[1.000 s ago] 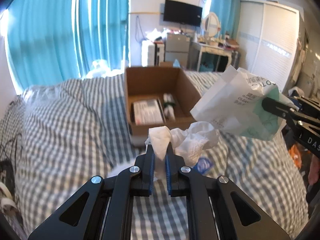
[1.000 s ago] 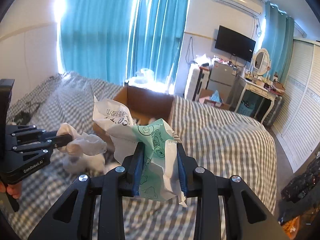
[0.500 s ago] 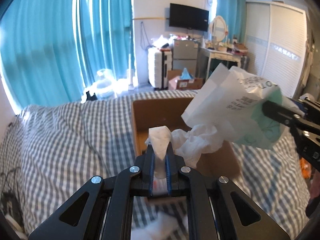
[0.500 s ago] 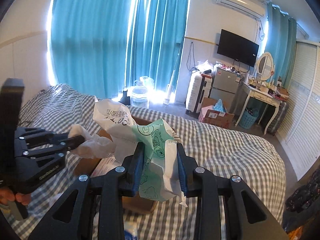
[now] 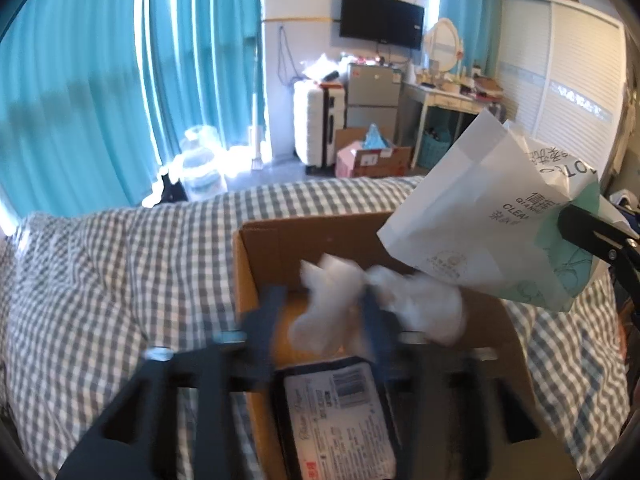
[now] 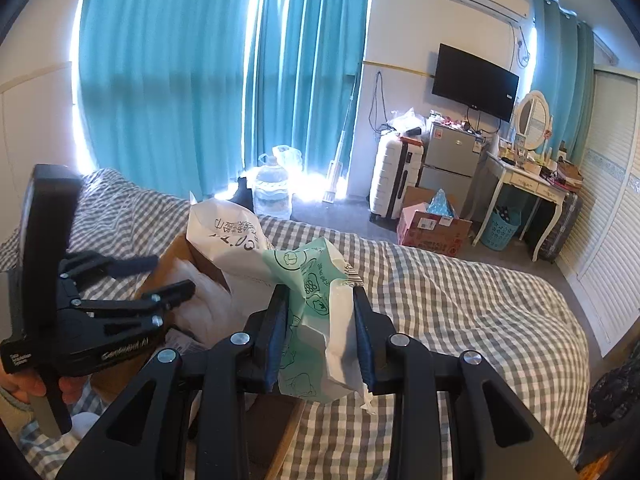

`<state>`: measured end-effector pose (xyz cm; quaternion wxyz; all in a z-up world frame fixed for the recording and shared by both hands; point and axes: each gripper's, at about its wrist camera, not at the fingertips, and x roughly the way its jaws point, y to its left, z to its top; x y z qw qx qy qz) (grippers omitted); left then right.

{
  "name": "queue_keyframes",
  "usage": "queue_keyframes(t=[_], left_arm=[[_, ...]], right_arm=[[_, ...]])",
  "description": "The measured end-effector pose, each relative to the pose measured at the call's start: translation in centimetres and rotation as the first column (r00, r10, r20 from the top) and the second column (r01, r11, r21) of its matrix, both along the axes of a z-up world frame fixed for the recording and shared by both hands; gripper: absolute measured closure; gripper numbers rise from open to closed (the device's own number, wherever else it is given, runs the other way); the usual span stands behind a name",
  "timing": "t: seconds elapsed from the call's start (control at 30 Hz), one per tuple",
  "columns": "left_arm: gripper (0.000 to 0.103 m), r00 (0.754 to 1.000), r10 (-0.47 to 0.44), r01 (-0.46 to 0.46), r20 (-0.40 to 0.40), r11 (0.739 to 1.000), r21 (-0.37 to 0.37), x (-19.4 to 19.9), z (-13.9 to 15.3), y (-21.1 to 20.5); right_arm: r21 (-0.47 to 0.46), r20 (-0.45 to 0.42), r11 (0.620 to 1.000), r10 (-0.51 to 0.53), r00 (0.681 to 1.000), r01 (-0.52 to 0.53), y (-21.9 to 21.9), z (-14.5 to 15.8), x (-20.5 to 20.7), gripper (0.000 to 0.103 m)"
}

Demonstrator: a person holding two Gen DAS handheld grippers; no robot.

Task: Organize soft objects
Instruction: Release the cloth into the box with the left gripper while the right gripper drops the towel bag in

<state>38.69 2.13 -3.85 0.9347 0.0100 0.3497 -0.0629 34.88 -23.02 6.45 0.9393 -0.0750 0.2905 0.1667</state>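
Observation:
In the left wrist view my left gripper [image 5: 322,298] hangs over the open cardboard box [image 5: 280,240]. Its jaws are opening, and the crumpled white tissue [image 5: 332,312] sits loose between them, blurred, against the right finger. A flat printed packet [image 5: 336,412] lies in the box below. My right gripper [image 6: 320,332] is shut on a crumpled white and green plastic bag [image 6: 316,312], also over the box [image 6: 180,248]. That bag [image 5: 480,220] fills the right side of the left wrist view. The left gripper [image 6: 160,278] shows open at the left of the right wrist view.
The box rests on a bed with a grey checked cover [image 6: 460,300]. Beyond the bed's far edge stand a water jug [image 6: 272,192], a white suitcase [image 6: 394,176], a small fridge [image 6: 448,160], a floor carton [image 6: 432,228] and a dressing table [image 6: 528,180].
Both grippers have moved forward from in front of the box to above it. The left jaws, shut on the tissue before, now stand wide and the tissue has come loose.

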Motion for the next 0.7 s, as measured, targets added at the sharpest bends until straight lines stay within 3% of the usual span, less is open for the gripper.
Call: queue_keyframes(t=[0.13, 0.4, 0.7], left_arm=[[0.037, 0.996, 0.019, -0.022, 0.089, 0.999, 0.033, -0.9, 1.0, 0.2], [0.037, 0.994, 0.06, -0.063, 0.09, 0.998, 0.024, -4.2, 2.8, 3.3], [0.037, 0.991, 0.096, -0.099, 0.094, 0.994, 0.035, -9.9, 2.2, 7.4]], right_arm=[[-0.018, -0.003, 0.999, -0.028, 1.0, 0.028, 0.0, -0.2, -0.4, 0.073], [-0.031, -0.006, 0.998, -0.054, 0.999, 0.054, 1.5, 1.3, -4.0, 0.073], [-0.07, -0.112, 0.997, -0.042, 0.993, 0.034, 4.6, -2.4, -7.3, 0.073]])
